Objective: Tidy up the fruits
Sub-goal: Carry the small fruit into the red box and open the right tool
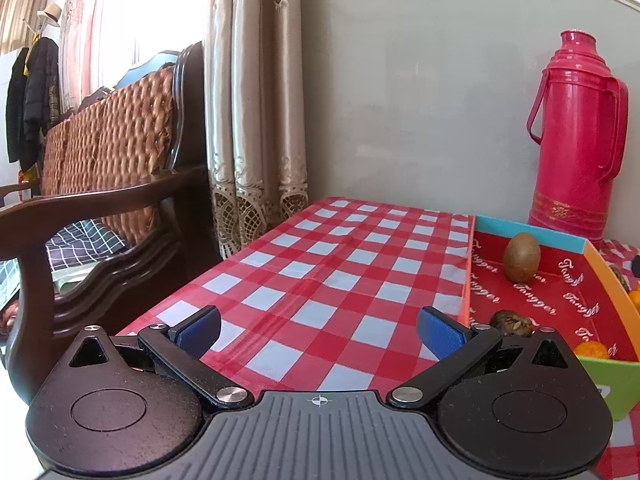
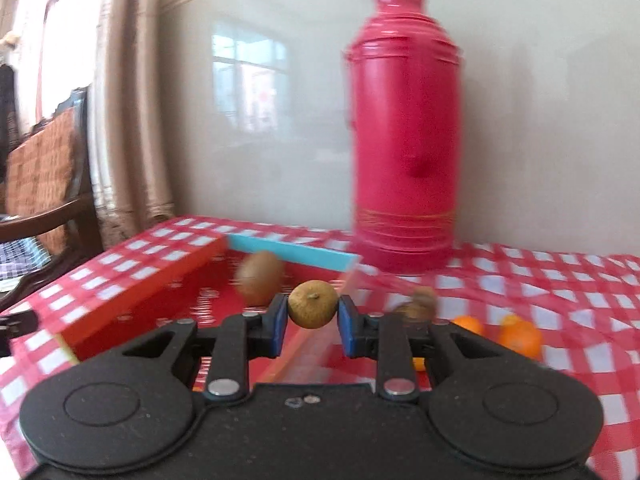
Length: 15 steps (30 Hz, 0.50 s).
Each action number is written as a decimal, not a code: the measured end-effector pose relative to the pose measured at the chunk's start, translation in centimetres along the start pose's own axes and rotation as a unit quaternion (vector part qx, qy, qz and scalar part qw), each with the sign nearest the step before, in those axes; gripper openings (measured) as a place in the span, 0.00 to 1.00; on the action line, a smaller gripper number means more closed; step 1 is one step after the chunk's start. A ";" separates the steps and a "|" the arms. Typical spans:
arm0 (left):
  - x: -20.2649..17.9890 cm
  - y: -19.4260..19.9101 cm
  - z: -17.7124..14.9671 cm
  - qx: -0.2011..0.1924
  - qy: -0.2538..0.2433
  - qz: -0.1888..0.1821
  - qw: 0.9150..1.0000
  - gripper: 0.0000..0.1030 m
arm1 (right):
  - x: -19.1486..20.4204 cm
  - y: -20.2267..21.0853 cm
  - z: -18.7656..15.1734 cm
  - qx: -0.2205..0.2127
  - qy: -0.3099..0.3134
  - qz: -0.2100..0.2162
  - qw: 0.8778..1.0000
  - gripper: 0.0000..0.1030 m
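The small round fruit (image 2: pixel 313 304), tan and rough-skinned with a dimple at its stem end, sits pinched between the blue pads (image 2: pixel 277 322) of the right gripper (image 2: pixel 313 320), held up over the near right corner of the red box (image 2: pixel 132 298); it looks light and firm with a thin skin, so a gentle squeeze across its widest middle, as now, should hold it, while a harder one could crack or bruise it and its roundness could let it roll out. The fingers are closed to just the fruit's width, a pad touching each side. In the box a kiwi (image 1: pixel 521 257) stands on end near the back wall, with a walnut-like lump (image 1: pixel 512 323) and something orange (image 1: pixel 592 349) nearer. More oranges (image 2: pixel 520 338) lie on the checked cloth (image 1: pixel 320 264) right of the box, a pink flask (image 2: pixel 404 132) behind. The left gripper (image 1: pixel 319 330) hangs over bare cloth just left of the box, fingers wide apart, holding nothing
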State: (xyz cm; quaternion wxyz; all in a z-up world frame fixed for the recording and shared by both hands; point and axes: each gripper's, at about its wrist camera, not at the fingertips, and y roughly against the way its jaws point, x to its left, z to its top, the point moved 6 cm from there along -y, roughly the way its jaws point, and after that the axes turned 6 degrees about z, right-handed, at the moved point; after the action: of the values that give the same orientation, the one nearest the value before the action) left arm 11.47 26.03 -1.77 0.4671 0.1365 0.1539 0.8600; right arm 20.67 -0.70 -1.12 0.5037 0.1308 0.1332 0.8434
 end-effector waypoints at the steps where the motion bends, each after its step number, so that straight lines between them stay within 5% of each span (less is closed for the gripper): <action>1: 0.1 0.0 0.0 0.001 -0.001 0.000 1.000 1.00 | 0.6 -0.2 0.0 0.002 0.002 0.007 1.000 0.18; 6: 0.6 -0.1 0.0 0.003 -0.005 0.003 1.000 1.00 | 3.4 -1.5 -0.5 0.027 0.021 0.027 0.999 0.21; 10: 0.9 0.0 0.1 0.001 0.000 0.002 1.000 1.00 | 3.6 -1.2 -0.6 0.017 0.023 0.011 1.000 0.68; 15: 0.1 0.5 0.5 -0.002 0.010 -0.014 1.000 1.00 | 2.2 0.5 -0.1 -0.024 0.021 -0.016 0.999 0.95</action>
State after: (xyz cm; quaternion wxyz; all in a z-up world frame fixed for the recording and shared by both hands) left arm 11.23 25.91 -1.15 0.4775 0.1244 0.1589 0.8552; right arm 19.21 1.01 -0.89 0.5176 0.0989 0.1256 0.8406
